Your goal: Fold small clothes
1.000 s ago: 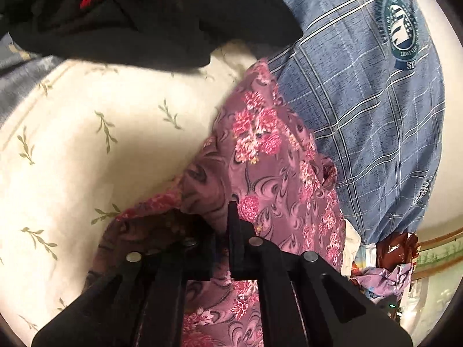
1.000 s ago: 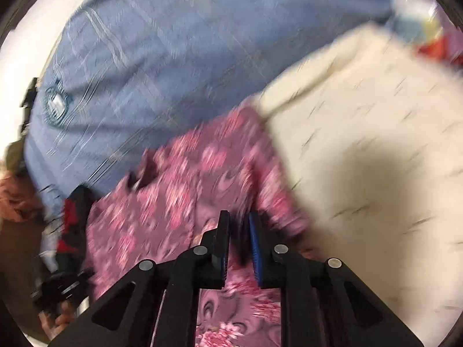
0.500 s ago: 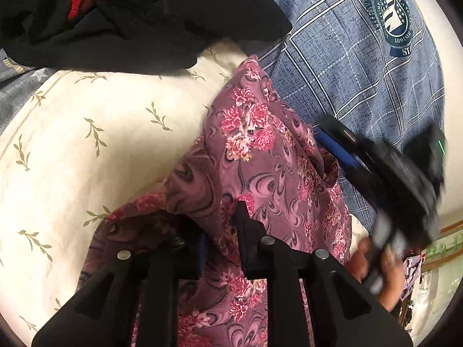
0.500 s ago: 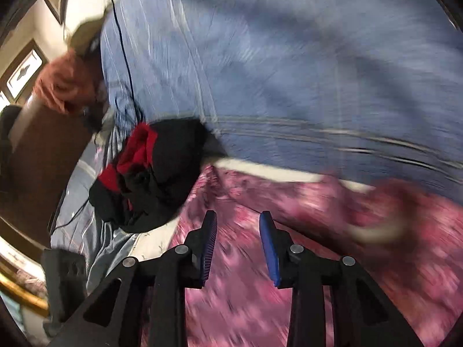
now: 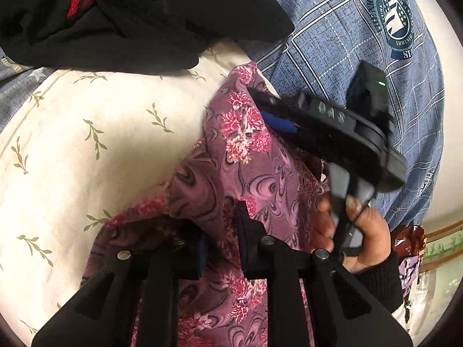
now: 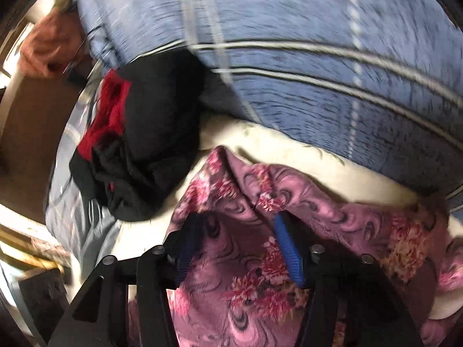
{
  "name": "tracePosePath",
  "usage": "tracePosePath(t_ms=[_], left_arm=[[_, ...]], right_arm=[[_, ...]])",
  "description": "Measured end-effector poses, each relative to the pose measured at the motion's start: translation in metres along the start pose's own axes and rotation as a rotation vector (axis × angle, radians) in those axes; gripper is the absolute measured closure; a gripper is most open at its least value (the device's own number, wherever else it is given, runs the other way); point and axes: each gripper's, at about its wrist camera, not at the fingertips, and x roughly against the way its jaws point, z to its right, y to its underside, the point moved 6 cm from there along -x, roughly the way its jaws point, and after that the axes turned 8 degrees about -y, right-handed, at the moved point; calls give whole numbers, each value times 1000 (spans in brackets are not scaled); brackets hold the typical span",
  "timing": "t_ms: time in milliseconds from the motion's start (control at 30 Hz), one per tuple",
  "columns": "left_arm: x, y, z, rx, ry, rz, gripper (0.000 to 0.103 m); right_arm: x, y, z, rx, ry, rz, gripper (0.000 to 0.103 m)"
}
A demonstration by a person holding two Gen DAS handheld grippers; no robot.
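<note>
Under both my tools lies the blue checked cotton bedspread (image 5: 332,40) with a round navy crest printed on it, and it fills the upper part of the right wrist view (image 6: 318,72) too, though blurred there. On it rests a cream quilted pad sprigged with small olive leaf motifs (image 5: 86,133), visible as a pale strip in the right view (image 6: 289,156). A heap of black and red knitted clothing (image 5: 115,23) sits at the pad's far edge, overlapping it, and appears left of centre in the right view (image 6: 150,133). The mauve floral-print fabric garment (image 5: 254,179) lies rumpled on the pad, one fold raised into a ridge (image 6: 260,260). My left gripper (image 5: 220,231) has its jaws closed on a bunched fold of that garment, cloth pinched between the black fingers. My right gripper (image 6: 234,245) has its jaws spread wide, the raised fabric lying between the blue-lined pads (image 6: 286,248) without being clamped; from the left view the same tool (image 5: 277,110) reaches in over the garment's upper edge, with my right hand (image 5: 361,231) wrapped round its grey handle.
</note>
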Motion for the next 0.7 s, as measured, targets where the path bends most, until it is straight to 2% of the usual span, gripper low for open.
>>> tracePosePath(t_ms=[33,67,167,200,267,333,400,467,567,633,700], left_arm=[[2,0,-3,2,0,1,88],[4,0,-3,5,-3,6,88],[10,0,-4,-7,-42,45,88],[10,-1,-5,-13,-56,54,88],[9,-1,-6,-12,-65,50,88],[9,-2,-7,-14,-72,51,88],[11,-2,-6,-23,-87,62,88],[14,0,-4,-35,-99,69,88],[22,8,4,-57,-112,98,85],[30,19,19,-108,-94,108,84],[44,28,34,-163,-77,143,84]], right_arm=[[3,2,-6,32,-2,1,98],[10,2,-18,95,27,28,101],[30,-10,-45,176,43,126,101],[36,-18,-47,165,46,165,101],[35,-28,-40,133,61,189,101],[27,-30,-27,109,103,184,101],[6,-23,-6,80,212,123,101],[1,-15,1,59,258,115,99],[36,0,-8,24,219,252,94],[69,19,-10,-33,165,329,91],[108,49,-5,-90,155,387,81]])
